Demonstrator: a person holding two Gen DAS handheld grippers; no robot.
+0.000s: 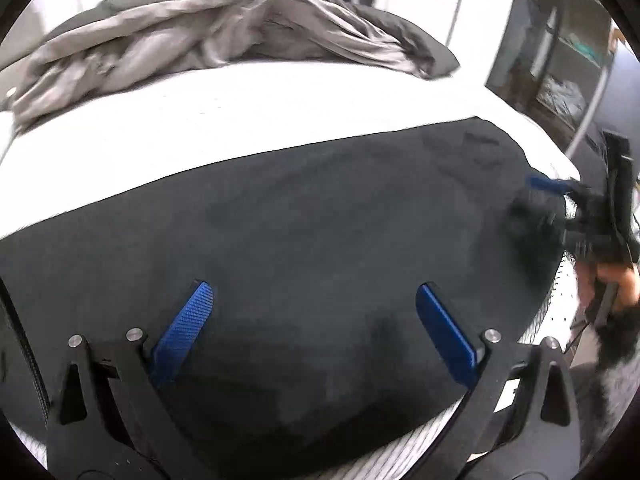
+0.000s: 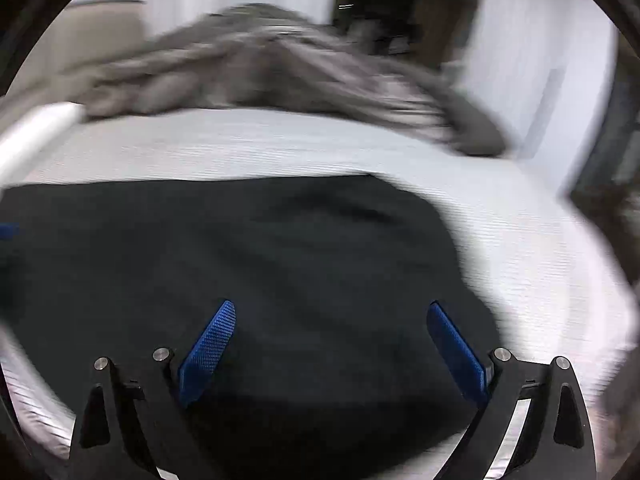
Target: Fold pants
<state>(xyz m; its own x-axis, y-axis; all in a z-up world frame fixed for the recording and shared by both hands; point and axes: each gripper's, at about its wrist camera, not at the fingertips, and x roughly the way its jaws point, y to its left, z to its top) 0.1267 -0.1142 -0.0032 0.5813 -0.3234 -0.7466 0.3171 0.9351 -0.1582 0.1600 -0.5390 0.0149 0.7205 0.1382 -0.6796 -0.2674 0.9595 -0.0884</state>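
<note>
Black pants [image 1: 300, 232] lie spread flat across a white bed [image 1: 200, 128], and they fill the lower half of the right wrist view too [image 2: 260, 260]. My left gripper [image 1: 314, 292] hovers open over the near part of the fabric, blue fingers [image 1: 188, 324] wide apart with nothing between them. My right gripper [image 2: 330, 312] is open as well, above the right end of the pants. In the left wrist view the right gripper [image 1: 560, 200] shows at the pants' right edge, held by a hand [image 1: 612, 280]. The right wrist view is motion-blurred.
A crumpled grey blanket [image 1: 208, 28] is heaped at the far side of the bed, seen also in the right wrist view [image 2: 280, 68]. Bare white sheet [image 2: 520, 240] lies between it and the pants. A dark shelf unit [image 1: 560, 52] stands beyond the bed's right edge.
</note>
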